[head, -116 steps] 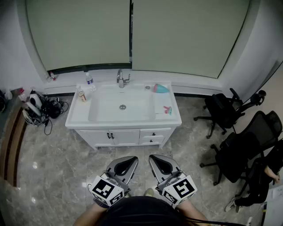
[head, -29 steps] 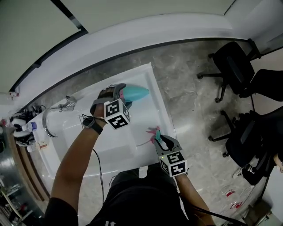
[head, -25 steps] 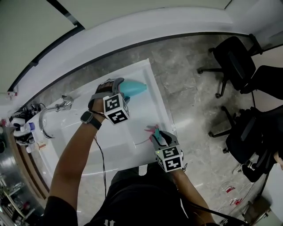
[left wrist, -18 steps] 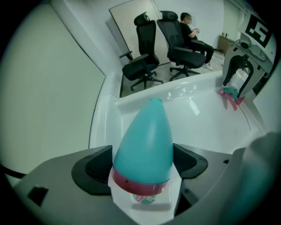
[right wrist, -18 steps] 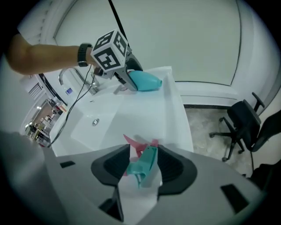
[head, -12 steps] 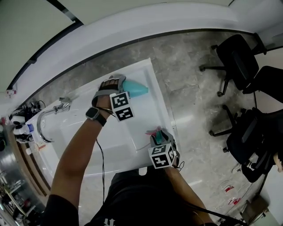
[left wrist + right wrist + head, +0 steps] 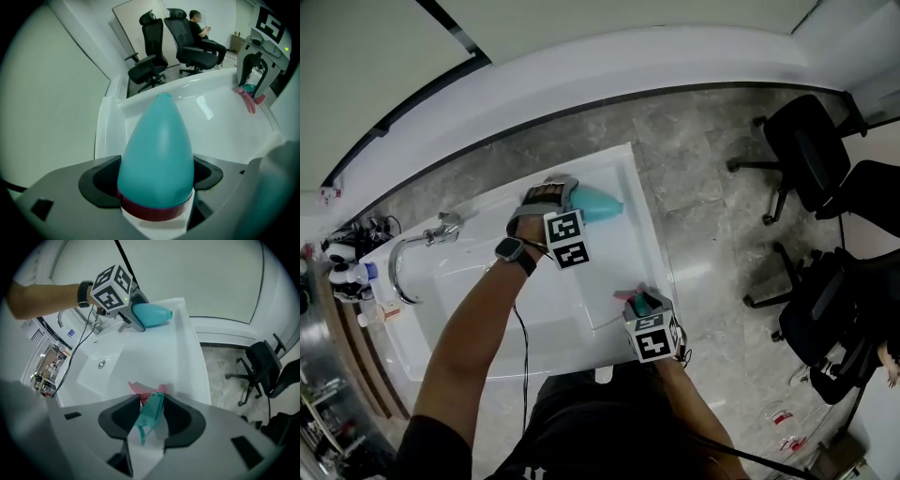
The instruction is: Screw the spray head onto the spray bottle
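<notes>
Since a second before, both grippers had been lowered in the head view: the left gripper around the teal teardrop-shaped plastic spray bottle lying by the far right corner of the white washbasin top, the right gripper over the teal-and-pink plastic spray head near its right rim. In the left gripper view, the bottle was seen between jaws that had just been opening and were spread wide, not squeezed on it. In the right gripper view, the spray head was seen between jaws that had likewise been opening and were left unclamped.

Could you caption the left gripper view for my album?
The left gripper, jaws just opened wide, straddles the teal spray bottle on the white vanity.
</notes>
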A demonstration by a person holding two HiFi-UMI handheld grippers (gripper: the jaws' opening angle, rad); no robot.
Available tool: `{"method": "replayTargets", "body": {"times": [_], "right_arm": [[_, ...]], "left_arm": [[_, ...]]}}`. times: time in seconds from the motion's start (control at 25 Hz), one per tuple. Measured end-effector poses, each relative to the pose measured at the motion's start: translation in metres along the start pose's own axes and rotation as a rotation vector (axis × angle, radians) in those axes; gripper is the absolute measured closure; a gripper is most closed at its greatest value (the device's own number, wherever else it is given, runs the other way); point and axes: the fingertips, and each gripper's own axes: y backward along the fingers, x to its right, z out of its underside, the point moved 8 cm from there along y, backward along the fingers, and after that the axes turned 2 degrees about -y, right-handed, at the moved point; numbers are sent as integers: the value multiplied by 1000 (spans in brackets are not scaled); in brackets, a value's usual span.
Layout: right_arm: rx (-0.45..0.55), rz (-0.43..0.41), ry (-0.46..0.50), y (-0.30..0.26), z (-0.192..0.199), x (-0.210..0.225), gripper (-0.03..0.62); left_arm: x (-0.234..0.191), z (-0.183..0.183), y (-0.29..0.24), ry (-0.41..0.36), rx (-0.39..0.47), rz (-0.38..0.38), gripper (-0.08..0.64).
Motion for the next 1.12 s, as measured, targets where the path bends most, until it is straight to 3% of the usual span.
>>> {"method": "replayTargets", "body": {"times": [0.48, 1.12], "right_arm": [[79, -41, -11, 27, 5, -4, 433], [309, -8, 78, 143, -4, -89, 433]], "left_arm": [[20, 9, 28, 58, -29, 18, 135], [53, 25, 197, 137, 78, -128, 135]]}}
